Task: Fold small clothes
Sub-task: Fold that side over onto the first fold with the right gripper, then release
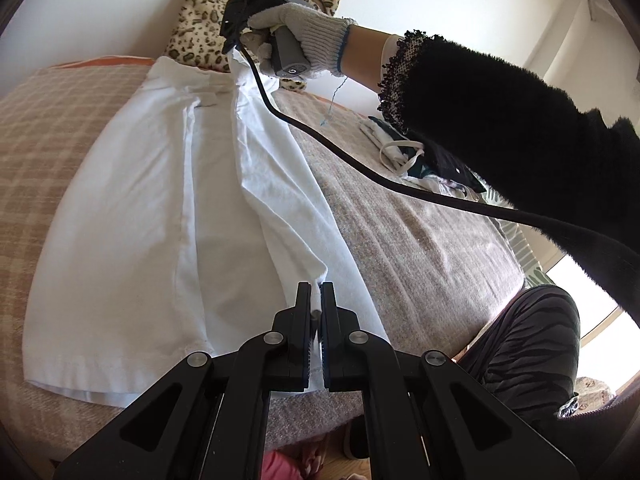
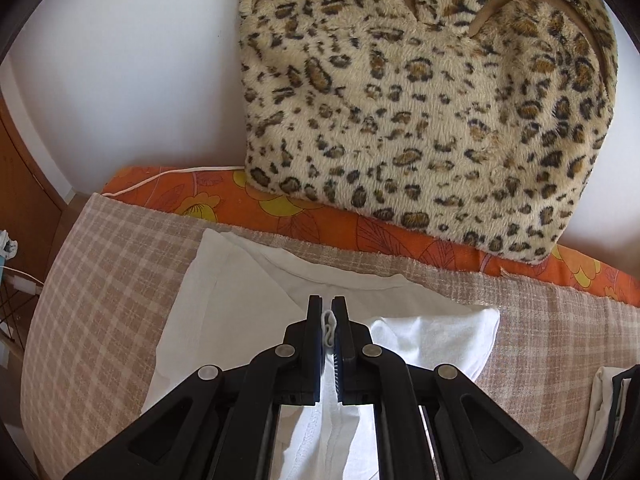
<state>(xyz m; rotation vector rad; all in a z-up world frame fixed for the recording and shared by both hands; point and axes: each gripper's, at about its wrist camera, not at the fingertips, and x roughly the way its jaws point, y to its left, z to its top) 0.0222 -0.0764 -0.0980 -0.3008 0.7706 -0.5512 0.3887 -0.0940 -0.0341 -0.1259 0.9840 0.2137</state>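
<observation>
left gripper [image 1: 315, 292]: nearest in the left wrist view, jaws pressed together on the hem edge of the white T-shirt [image 1: 160, 208], thin cloth pinched between the pads
right gripper [image 2: 330, 308]: jaws pressed together on a bunched fold of the same shirt near its collar end, crumpled white edge sticking up between the pads
white T-shirt: lies lengthwise on the checked blanket [image 1: 48, 128], left part flat, right side lifted into a long ridge that runs from one gripper to the other; a sleeve lies flat to the right in the right wrist view
right hand [image 1: 296, 40]: knit work glove, wrapped round the grey gripper handle at the far end of the shirt, fuzzy black sleeve [image 1: 500, 120] behind it
black cable [image 1: 360, 168]: hangs from the right gripper, sags across above the blanket toward the sleeve
small clothes pile [image 1: 404, 152]: on the blanket right of the shirt, well apart from it, partly hidden by the sleeve
orange floral sheet [image 2: 360, 228]: strip showing past the far blanket edge
leopard-print cushion [image 2: 420, 100]: farthest, on the orange sheet, leaning on the white wall
</observation>
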